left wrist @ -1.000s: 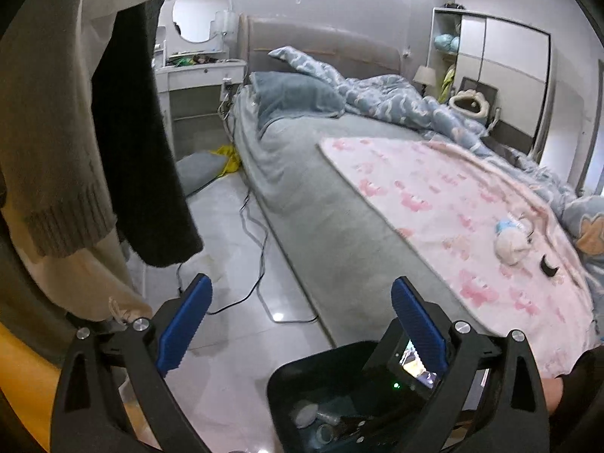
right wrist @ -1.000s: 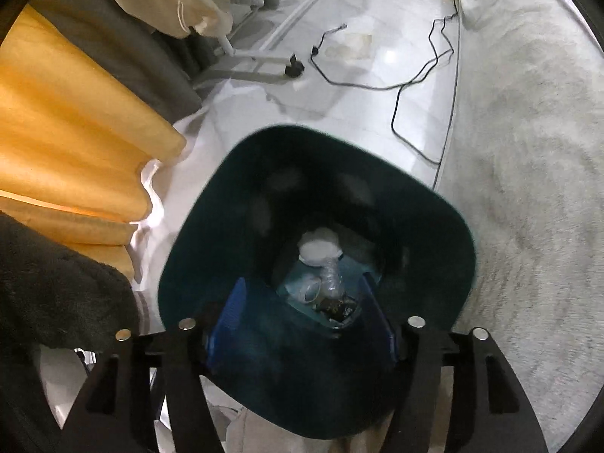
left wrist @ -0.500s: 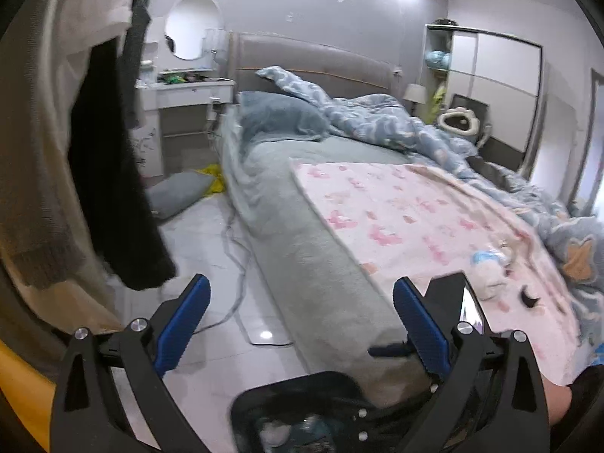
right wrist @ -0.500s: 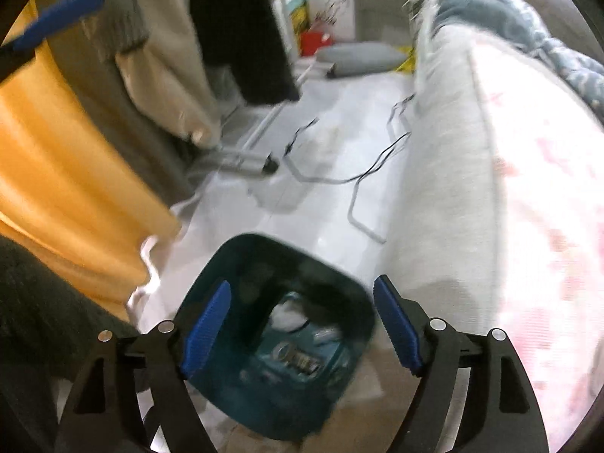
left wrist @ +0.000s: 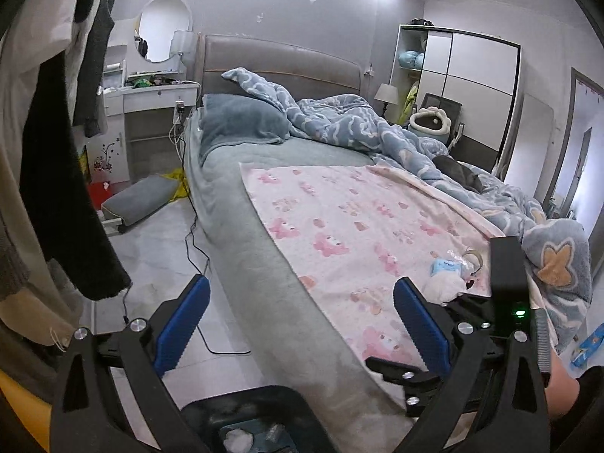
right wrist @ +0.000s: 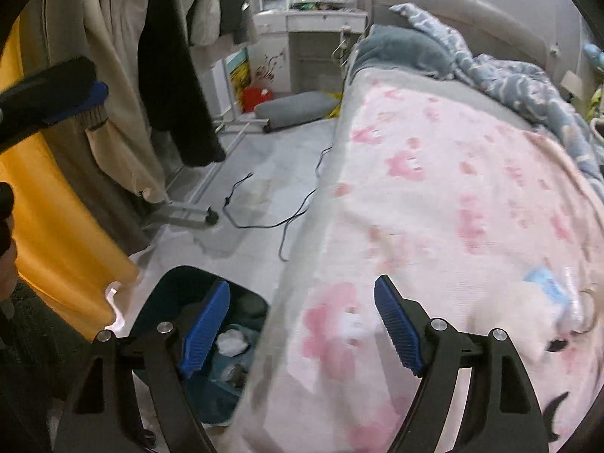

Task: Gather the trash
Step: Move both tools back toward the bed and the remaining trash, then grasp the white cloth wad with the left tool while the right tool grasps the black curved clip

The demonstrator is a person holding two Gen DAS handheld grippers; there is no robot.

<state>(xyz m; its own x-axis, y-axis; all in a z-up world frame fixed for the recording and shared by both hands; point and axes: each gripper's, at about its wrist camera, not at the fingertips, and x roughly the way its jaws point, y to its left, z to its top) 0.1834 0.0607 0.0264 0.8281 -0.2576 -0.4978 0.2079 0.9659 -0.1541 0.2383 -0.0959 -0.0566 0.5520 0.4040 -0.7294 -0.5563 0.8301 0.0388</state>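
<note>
Trash cluster [right wrist: 543,294], white wad beside blue packet, lies on pink blanket [right wrist: 434,196], ahead-right of right gripper [right wrist: 302,328]. Right gripper nearer, jaws wide, empty; left gripper [left wrist: 302,324] likewise. Bin [right wrist: 166,290] on floor, lower left.

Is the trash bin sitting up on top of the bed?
No, the trash bin stands on the floor beside the bed, with crumpled trash inside it.
</note>
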